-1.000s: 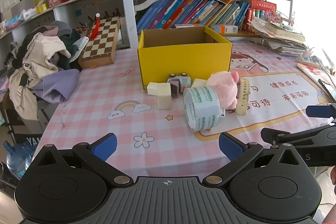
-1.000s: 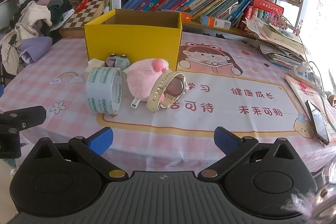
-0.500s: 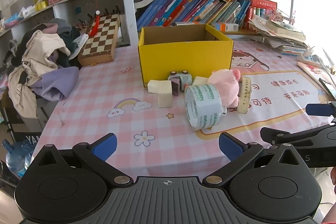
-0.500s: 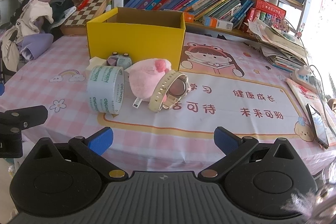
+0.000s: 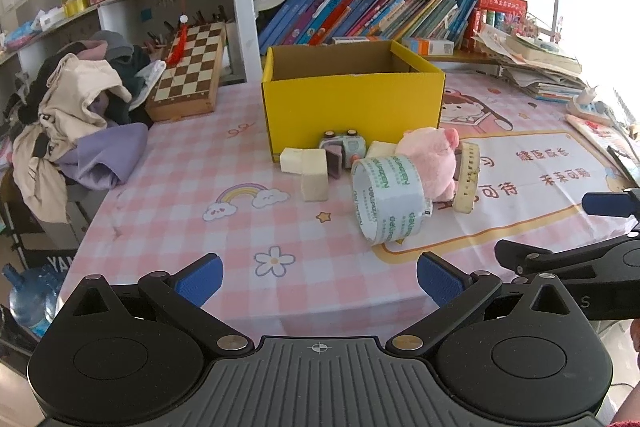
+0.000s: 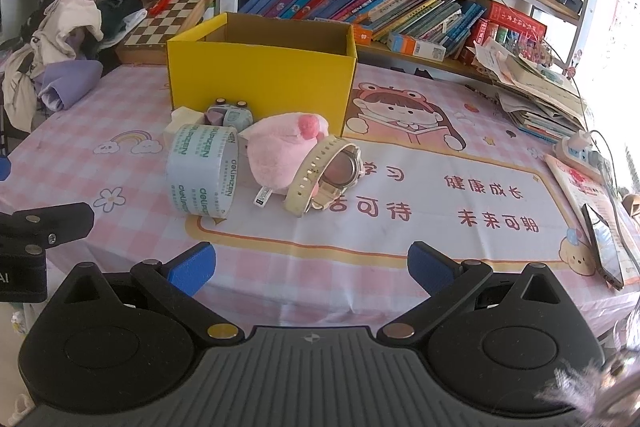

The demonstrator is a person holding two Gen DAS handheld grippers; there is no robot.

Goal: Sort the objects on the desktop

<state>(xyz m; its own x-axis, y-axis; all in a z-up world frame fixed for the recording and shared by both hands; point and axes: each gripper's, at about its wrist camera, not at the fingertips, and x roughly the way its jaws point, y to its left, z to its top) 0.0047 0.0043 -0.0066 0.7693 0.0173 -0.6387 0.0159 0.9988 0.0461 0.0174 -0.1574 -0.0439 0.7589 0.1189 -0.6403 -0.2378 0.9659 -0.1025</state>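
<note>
Desk scene, with positions given relative to the open yellow cardboard box (image 5: pixel 354 107). The pink checked tablecloth (image 5: pixel 192 195) carries the box. In front of the box stand a roll of clear packing tape (image 5: pixel 390 201) on its edge, a pink plush pig (image 6: pixel 280 155), a cream wristwatch (image 6: pixel 324 177) leaning against the pig, and cream blocks (image 5: pixel 306 167). The left gripper (image 5: pixel 318 277) and right gripper (image 6: pixel 310 263), nearer the camera than these, are both spread wide and hold nothing.

The yellow box (image 5: pixel 352 115) hides its own floor; the plush pig (image 6: pixel 280 155) covers part of the watch (image 6: pixel 324 175); shelf labels are illegible.
</note>
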